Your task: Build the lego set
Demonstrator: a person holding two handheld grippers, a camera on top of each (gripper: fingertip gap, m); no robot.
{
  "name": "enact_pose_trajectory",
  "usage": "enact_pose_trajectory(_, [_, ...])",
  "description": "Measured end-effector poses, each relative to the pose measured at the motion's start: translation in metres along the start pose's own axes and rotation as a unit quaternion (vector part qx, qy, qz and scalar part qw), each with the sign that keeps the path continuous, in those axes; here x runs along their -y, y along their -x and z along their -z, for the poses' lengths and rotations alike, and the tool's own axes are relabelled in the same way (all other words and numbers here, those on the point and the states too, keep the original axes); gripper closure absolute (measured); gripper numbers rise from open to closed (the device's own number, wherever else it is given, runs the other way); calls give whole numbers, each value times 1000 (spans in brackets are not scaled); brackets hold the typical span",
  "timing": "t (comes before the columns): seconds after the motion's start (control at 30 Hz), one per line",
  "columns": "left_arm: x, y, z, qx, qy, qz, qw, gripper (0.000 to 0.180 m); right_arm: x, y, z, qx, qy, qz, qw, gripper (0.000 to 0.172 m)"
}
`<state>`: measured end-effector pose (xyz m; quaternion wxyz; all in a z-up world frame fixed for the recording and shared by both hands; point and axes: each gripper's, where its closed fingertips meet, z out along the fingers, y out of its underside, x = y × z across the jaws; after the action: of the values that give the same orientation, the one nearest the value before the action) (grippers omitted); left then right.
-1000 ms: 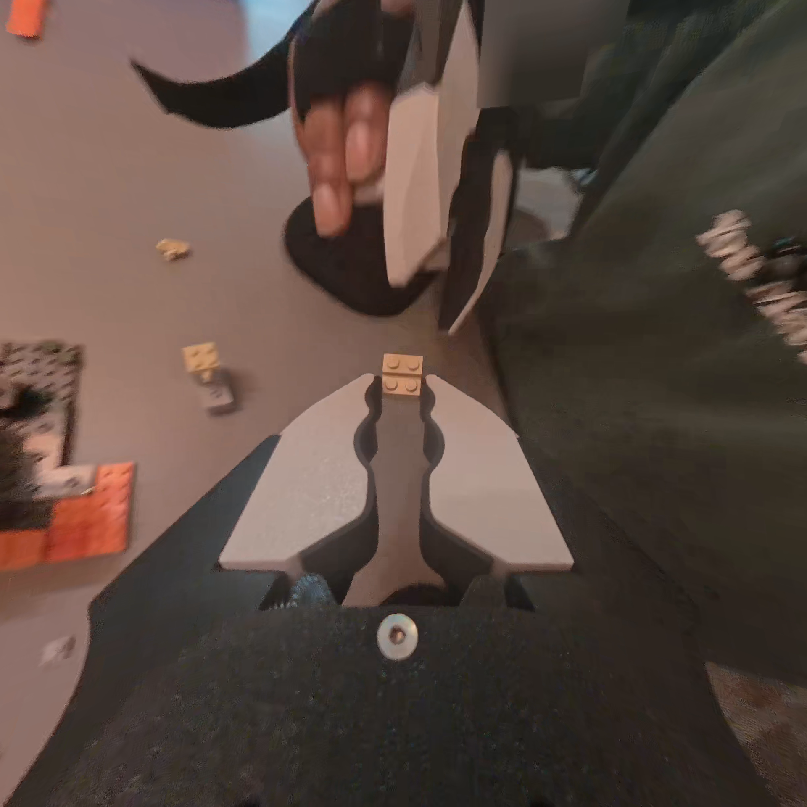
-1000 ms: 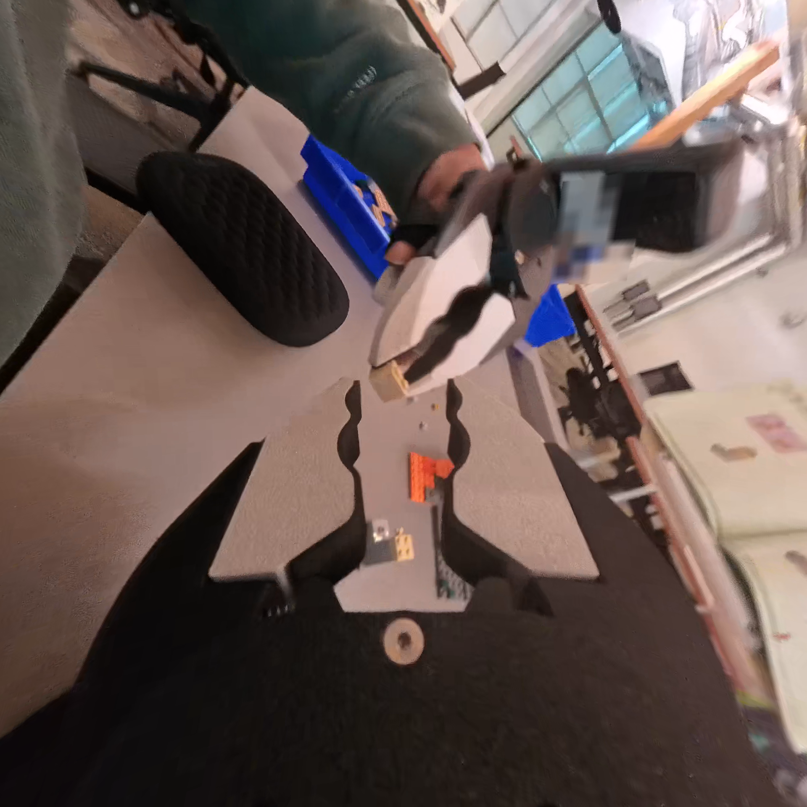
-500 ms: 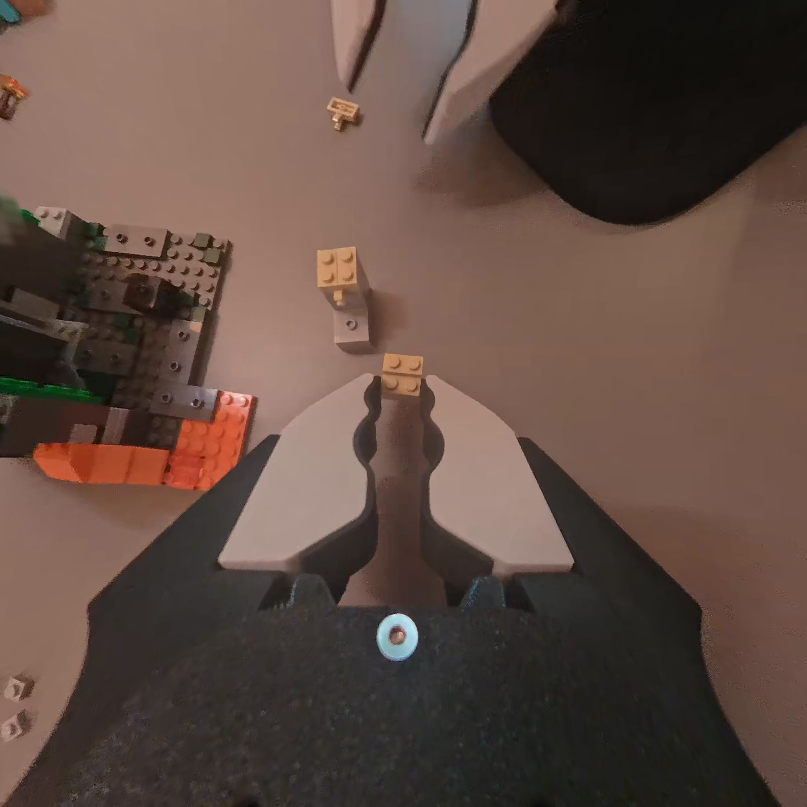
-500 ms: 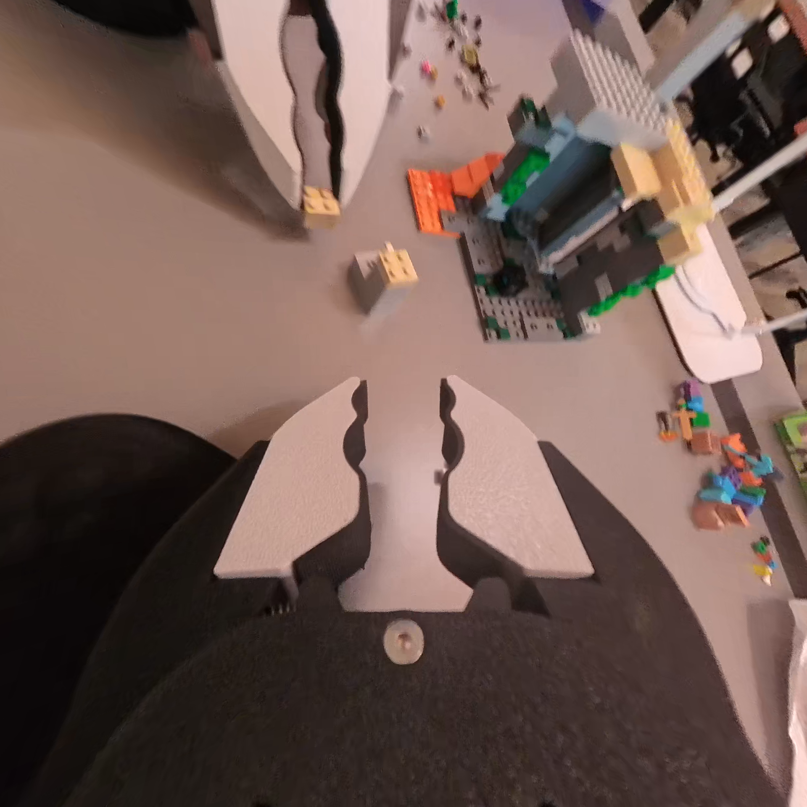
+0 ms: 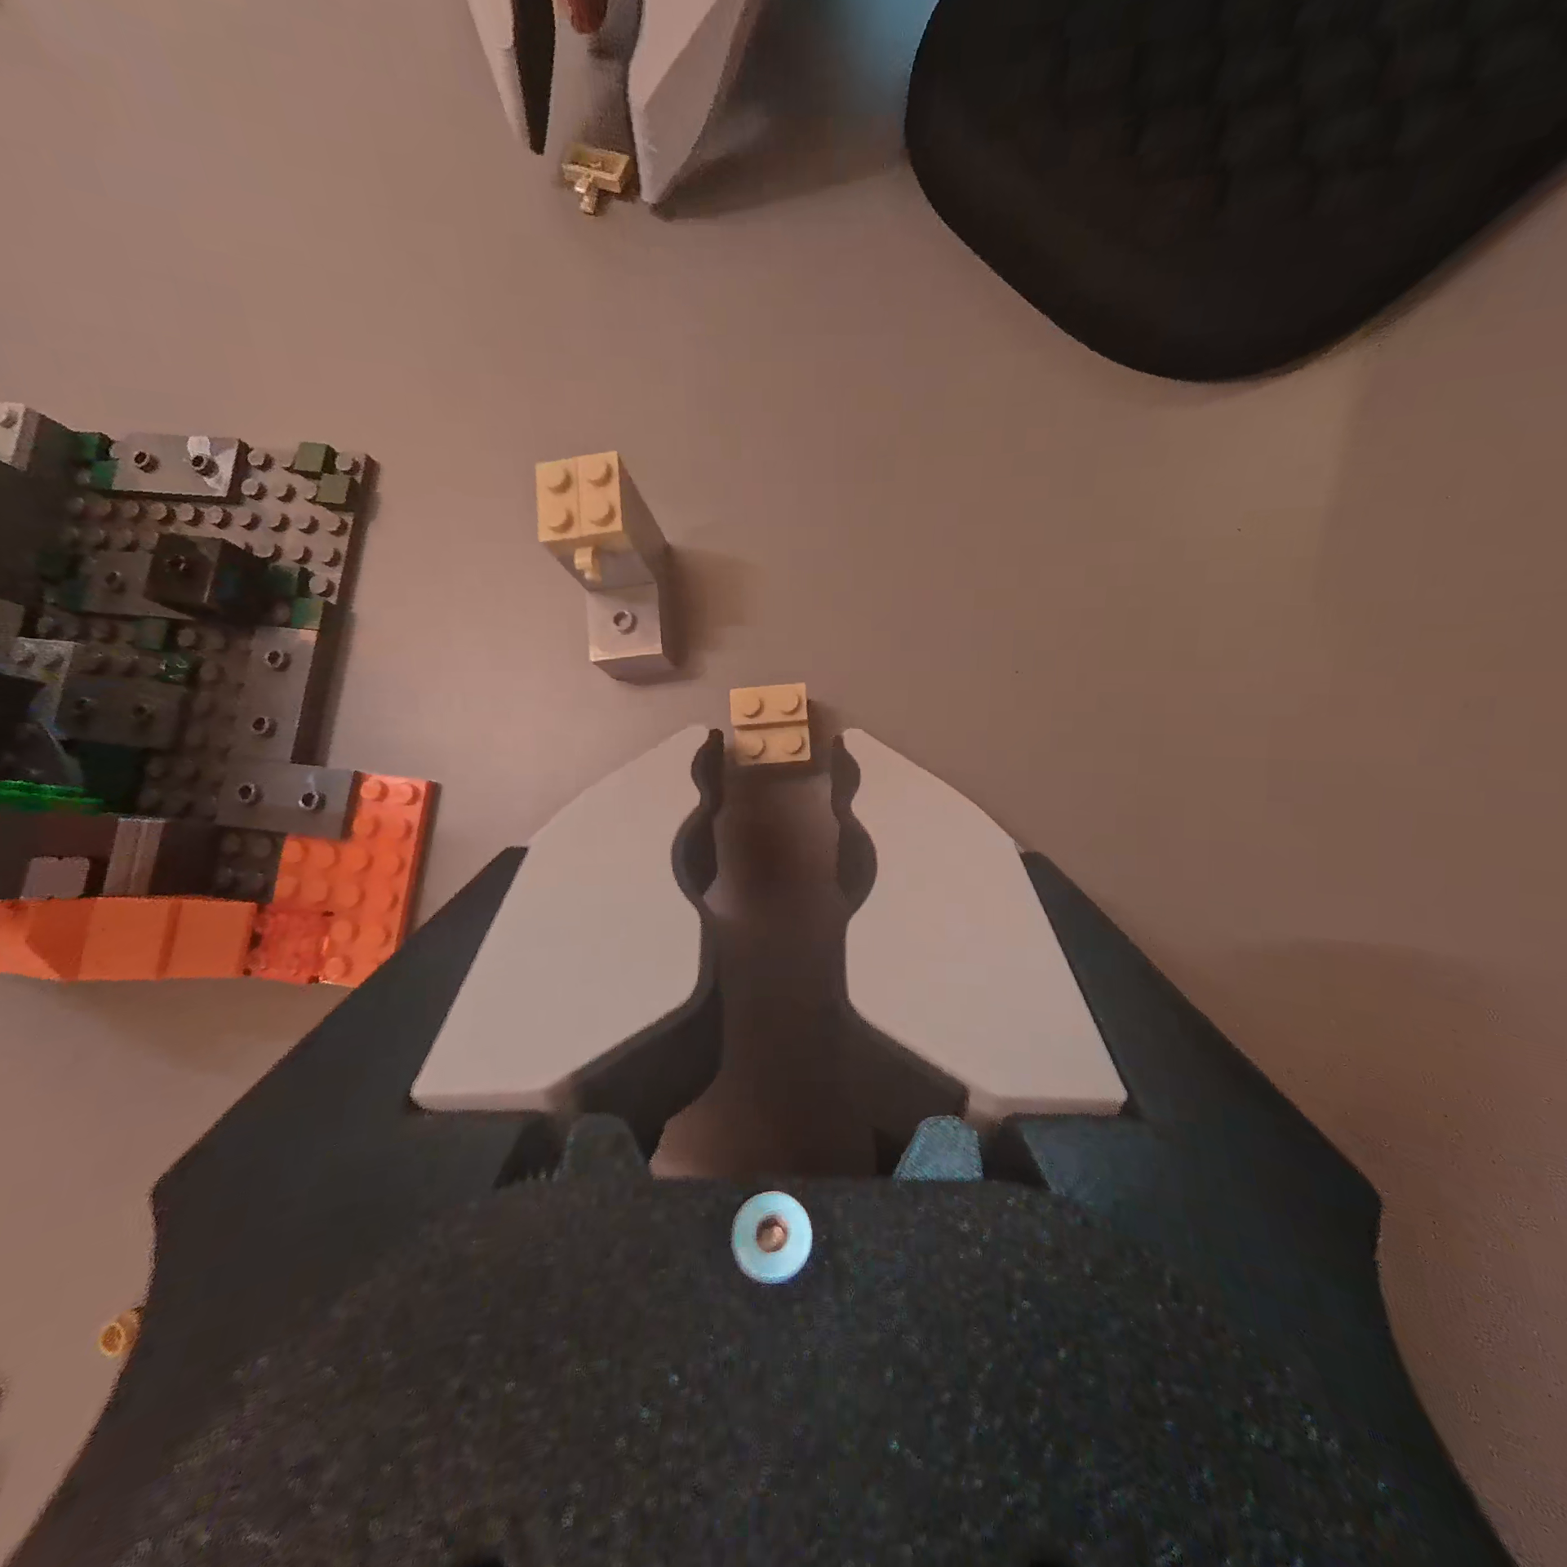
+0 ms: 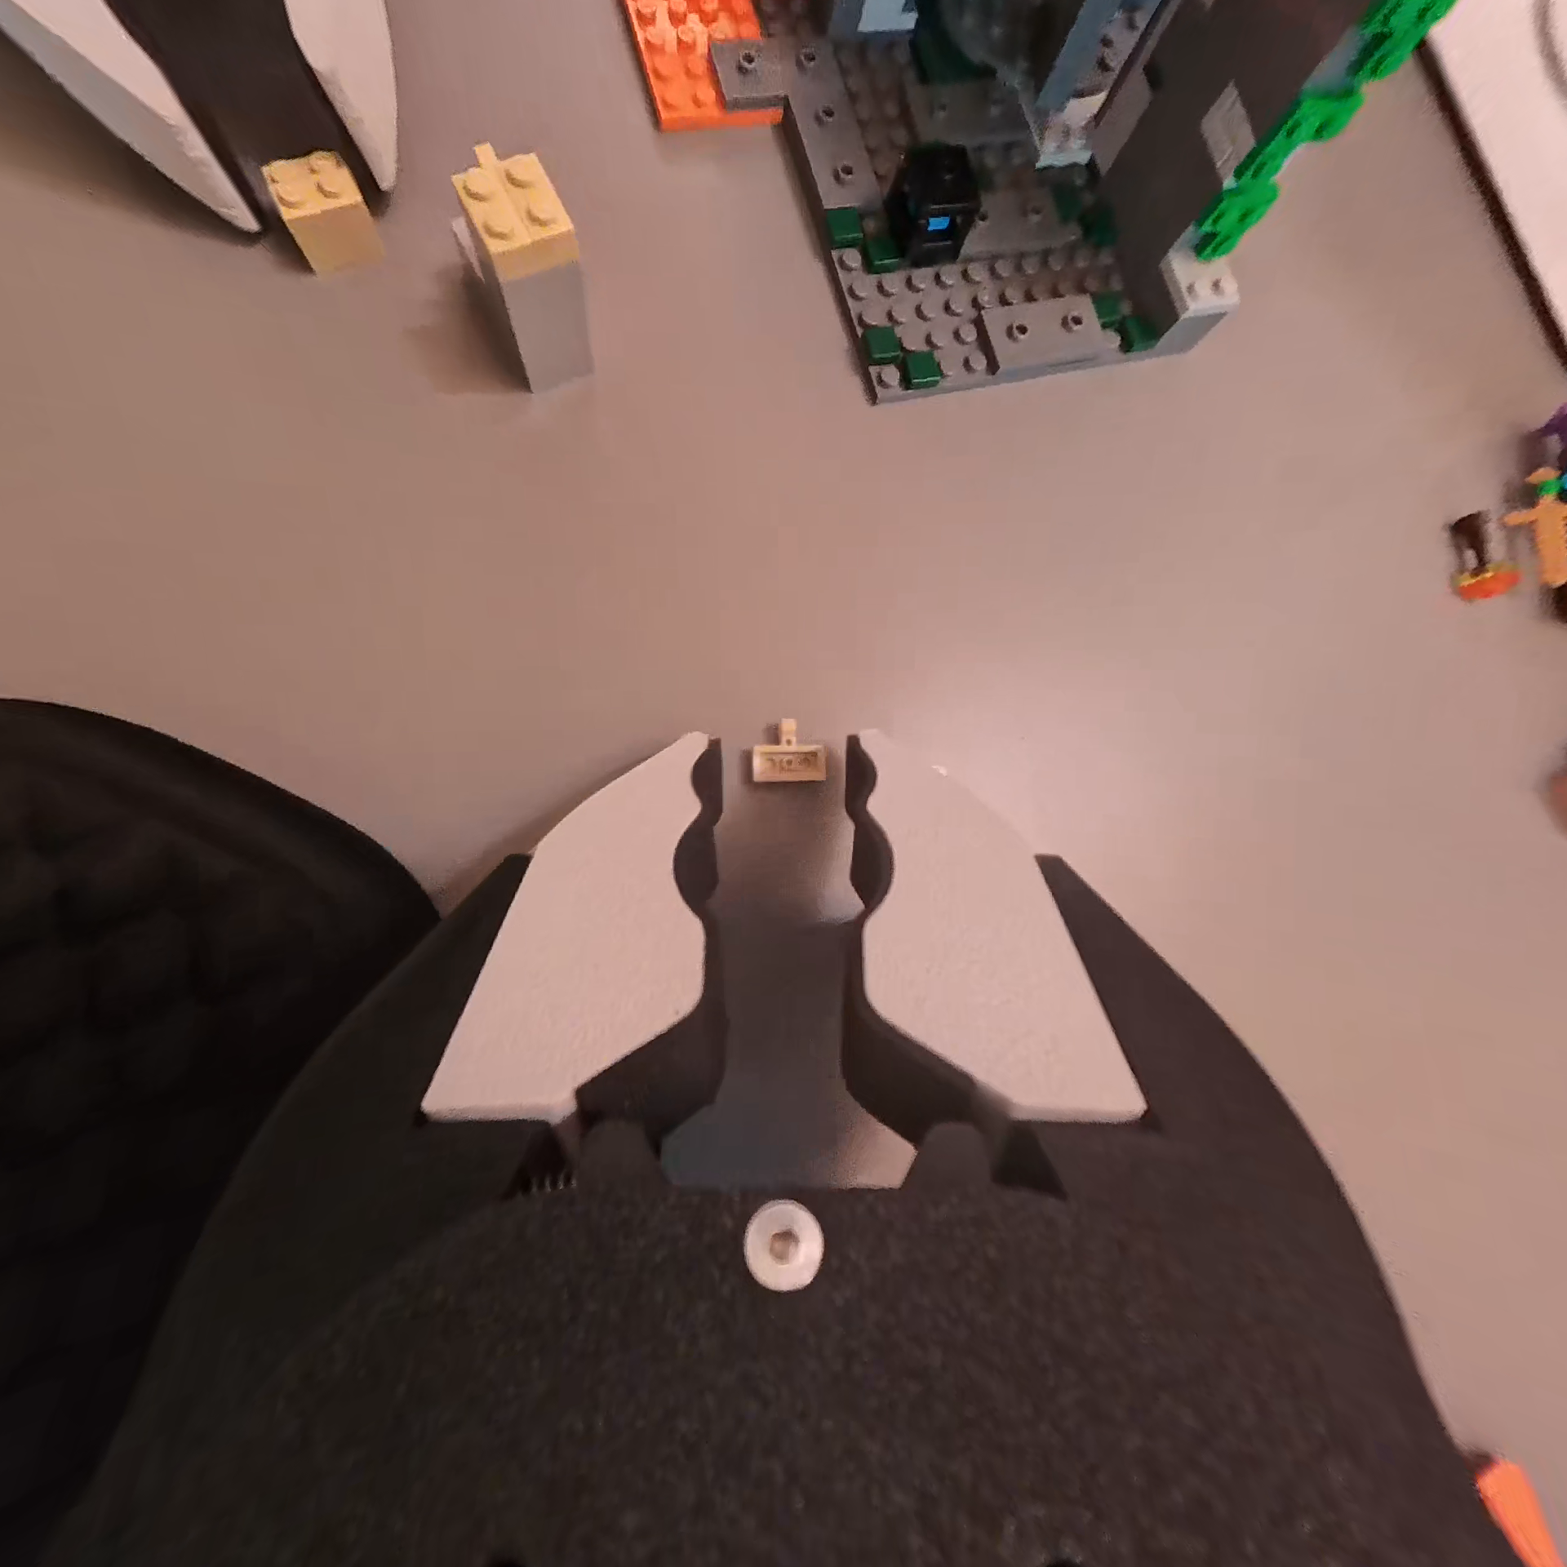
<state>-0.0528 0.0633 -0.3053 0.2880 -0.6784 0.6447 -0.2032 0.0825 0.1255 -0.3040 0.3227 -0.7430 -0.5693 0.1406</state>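
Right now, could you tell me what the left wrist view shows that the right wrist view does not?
Only the left wrist view: the left gripper from close, fingers open either side of a tan brick stack.

Only the right wrist view: green foliage bricks, small figures, and the right gripper straddling a small tan clip piece.

Both: grey-and-tan block, brick model's orange plate, black pad.

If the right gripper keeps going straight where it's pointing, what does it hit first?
The small tan clip piece lying between the right gripper's open fingertips, untouched by either pad; right behind it is the grey tabletop.
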Motion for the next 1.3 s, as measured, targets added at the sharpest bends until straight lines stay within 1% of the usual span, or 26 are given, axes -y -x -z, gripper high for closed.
enact_pose_trajectory(0.13, [-1,-2,1,-2,2,-6,1000,153,-1,-2,-1,20,12,-16,1000,148])
enact_pose_trajectory(0.2, [-1,-2,3,-1,-1,-7,1000,151,-2,-3,-2,21,22,-21,999,155])
enact_pose_trajectory(0.23, [0,-1,4,-1,-6,-5,1000,151,-2,-3,-2,22,25,-21,999,156])
enact_pose_trajectory(0.33, [6,4,11,7,-32,7,999,152,-2,-2,-1,17,29,-21,999,156])
enact_pose_trajectory(0.43, [15,11,19,23,-73,19,997,155,-1,3,0,13,22,-21,999,156])
enact_pose_trajectory(0.53, [26,13,25,40,-113,13,993,156,20,17,5,26,-30,-47,998,156])
enact_pose_trajectory(0.63, [37,10,28,49,-149,-7,988,156,53,32,13,34,-93,-61,993,156])
enact_pose_trajectory(0.7, [43,5,28,34,-173,-5,984,157,78,44,19,45,-138,-76,986,156])
enact_pose_trajectory(0.77, [48,-3,30,0,-203,16,979,159,107,51,27,45,-196,-88,976,156])
enact_pose_trajectory(0.8, [51,-7,32,-19,-215,27,976,159,123,54,33,45,-234,-93,967,156])
enact_pose_trajectory(0.83, [54,-6,35,-23,-229,35,973,159,138,56,39,47,-270,-103,956,156])
enact_pose_trajectory(0.87, [56,-2,40,-15,-244,37,969,160,152,57,43,52,-301,-118,945,156])
enact_pose_trajectory(0.97, [66,20,61,75,-298,22,951,160,178,57,47,89,-372,-179,906,156])
enact_pose_trajectory(1.0, [67,26,68,106,-308,11,945,160,182,56,46,107,-391,-200,892,156])
enact_pose_trajectory(1.03, [68,29,72,123,-313,3,942,161,183,55,44,123,-404,-219,880,156])
enact_pose_trajectory(1.1, [68,29,75,128,-317,2,940,163,179,52,39,146,-418,-252,860,156])
enact_pose_trajectory(1.23, [68,25,70,100,-319,15,942,164,171,49,37,170,-431,-287,838,156])
enact_pose_trajectory(1.3, [71,18,67,65,-326,29,943,166,169,49,38,169,-436,-281,838,156])
